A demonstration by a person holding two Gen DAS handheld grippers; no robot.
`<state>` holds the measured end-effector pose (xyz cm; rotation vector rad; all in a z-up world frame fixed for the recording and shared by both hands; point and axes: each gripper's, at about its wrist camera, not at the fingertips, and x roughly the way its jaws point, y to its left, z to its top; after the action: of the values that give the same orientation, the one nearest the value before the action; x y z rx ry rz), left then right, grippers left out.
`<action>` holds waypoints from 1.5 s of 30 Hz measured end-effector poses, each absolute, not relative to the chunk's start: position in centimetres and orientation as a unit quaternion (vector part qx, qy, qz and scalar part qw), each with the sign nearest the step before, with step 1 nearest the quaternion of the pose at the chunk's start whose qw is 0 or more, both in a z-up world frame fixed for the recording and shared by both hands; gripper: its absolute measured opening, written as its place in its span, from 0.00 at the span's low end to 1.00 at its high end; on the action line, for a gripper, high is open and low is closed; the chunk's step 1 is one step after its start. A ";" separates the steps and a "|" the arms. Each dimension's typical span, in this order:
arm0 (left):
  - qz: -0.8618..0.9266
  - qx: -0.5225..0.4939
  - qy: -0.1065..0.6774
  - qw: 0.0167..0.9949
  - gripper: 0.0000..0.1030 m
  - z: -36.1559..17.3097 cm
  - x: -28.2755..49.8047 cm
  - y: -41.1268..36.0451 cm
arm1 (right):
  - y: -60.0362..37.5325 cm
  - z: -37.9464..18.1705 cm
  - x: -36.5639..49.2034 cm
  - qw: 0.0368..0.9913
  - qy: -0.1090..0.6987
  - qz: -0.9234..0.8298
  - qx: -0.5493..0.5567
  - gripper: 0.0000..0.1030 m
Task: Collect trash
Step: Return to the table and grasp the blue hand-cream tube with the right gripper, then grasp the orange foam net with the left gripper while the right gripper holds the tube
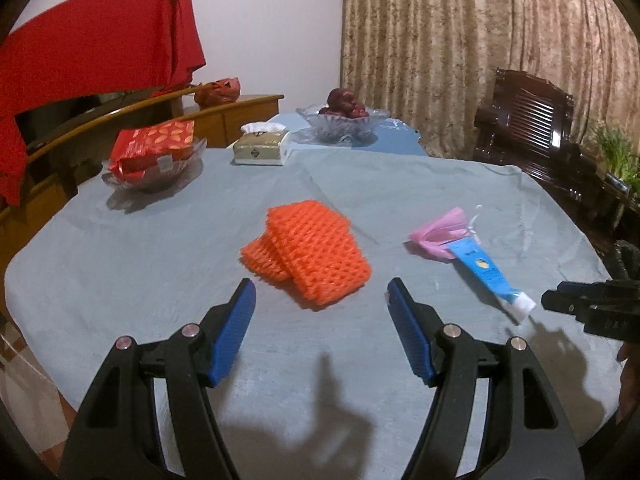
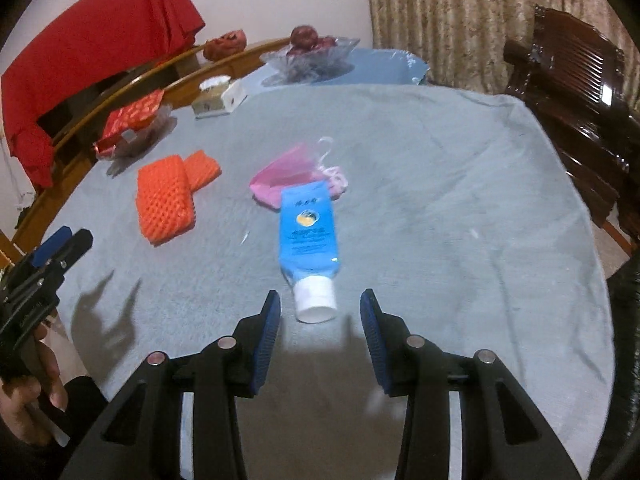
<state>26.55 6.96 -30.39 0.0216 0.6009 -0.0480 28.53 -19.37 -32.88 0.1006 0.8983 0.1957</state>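
Three scraps await you: orange foam mesh sleeves (image 1: 306, 252) at frame centre, a crumpled pink wrapper (image 1: 440, 234) and blue squeeze tube (image 2: 308, 236) right of them. Your left gripper (image 1: 322, 294) and right gripper (image 2: 320, 306) gape, empty; nothing collected.

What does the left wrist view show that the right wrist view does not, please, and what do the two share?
Only the left wrist view shows the green plant at the far right, and the left tool from behind, open above the cloth. Only the right wrist view shows the person's left hand and the white cap of the blue tube end-on, between the open right tool fingers. Both show the orange foam nets, pink wrapper, tissue box and fruit bowl.
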 end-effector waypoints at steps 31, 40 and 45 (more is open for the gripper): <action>-0.032 0.000 0.335 0.942 0.64 -34.5 31.2 7.1 | -18.9 -34.7 32.7 0.899 0.422 0.105 0.049 0.30; -0.038 0.001 0.351 0.936 0.64 -35.2 33.0 6.7 | -19.5 -33.3 34.6 0.910 0.398 0.096 0.064 0.30; -0.041 0.000 0.361 0.931 0.62 -35.7 33.5 6.6 | -19.0 -33.8 33.8 0.901 0.414 0.116 0.052 0.30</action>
<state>33.48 6.56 -35.69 0.0006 0.7398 -0.0845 33.77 -18.97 -33.84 0.1075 0.8567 0.2407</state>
